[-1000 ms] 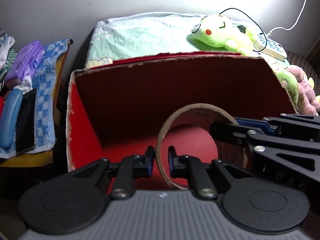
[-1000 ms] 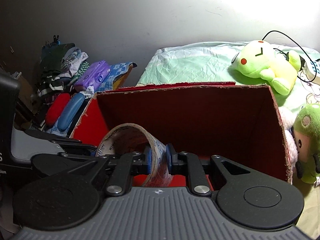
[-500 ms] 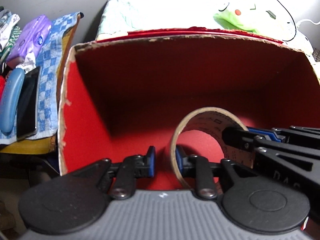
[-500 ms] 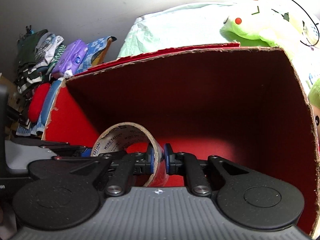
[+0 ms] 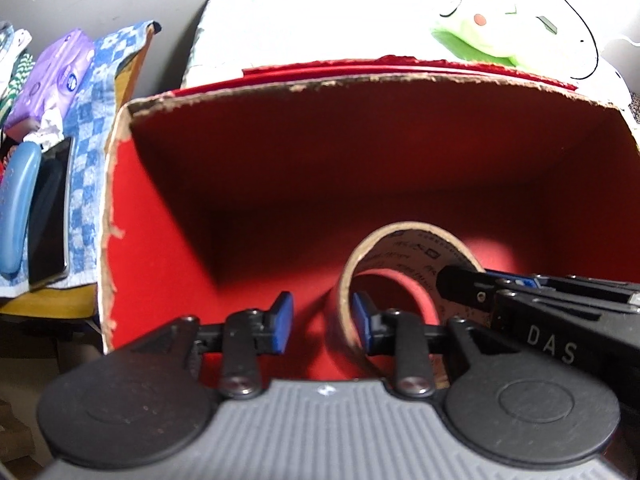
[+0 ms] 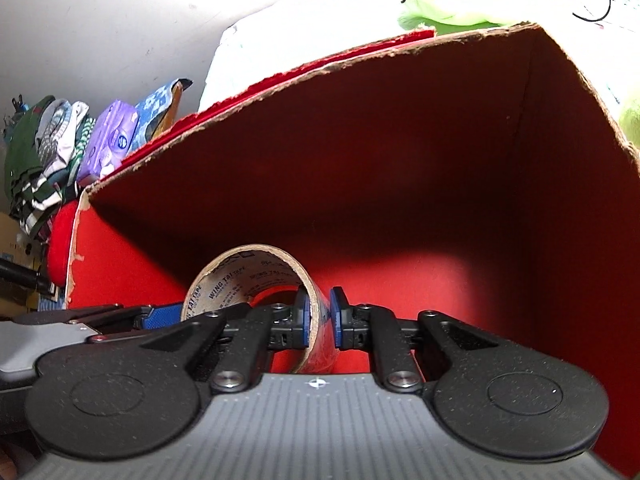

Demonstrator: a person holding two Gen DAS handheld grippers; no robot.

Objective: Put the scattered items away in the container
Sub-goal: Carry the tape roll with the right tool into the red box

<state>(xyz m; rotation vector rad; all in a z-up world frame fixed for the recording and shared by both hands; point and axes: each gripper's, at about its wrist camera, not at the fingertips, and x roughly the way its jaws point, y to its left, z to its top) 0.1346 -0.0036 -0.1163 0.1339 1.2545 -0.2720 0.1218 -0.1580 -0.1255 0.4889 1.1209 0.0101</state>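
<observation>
A cardboard tape roll (image 5: 404, 248) stands on edge low inside the red cardboard box (image 5: 152, 240). My left gripper (image 5: 320, 320) is open and its jaws are still opening. The roll's wall lies between them, against the right pad (image 5: 362, 320) and clear of the left pad. From the right, the right gripper (image 5: 540, 300) reaches to the roll's other side. In the right wrist view the right gripper (image 6: 320, 316) is shut on the tape roll (image 6: 240, 276), its jaws just starting to ease, deep in the box (image 6: 400, 160). The left gripper (image 6: 120, 320) enters there from the left.
Left of the box, a blue checked cloth (image 5: 92, 120) carries a purple tissue pack (image 5: 56, 76), a blue case (image 5: 16, 208) and a black phone (image 5: 50, 208). Behind the box lie pale bedding and a green plush toy (image 5: 480, 28). Folded clothes (image 6: 44, 148) pile at far left.
Both grippers sank into the red box with the tape roll. The left jaws, shut on the roll's wall before, have spread apart. The right gripper rolled and its pads have parted slightly.
</observation>
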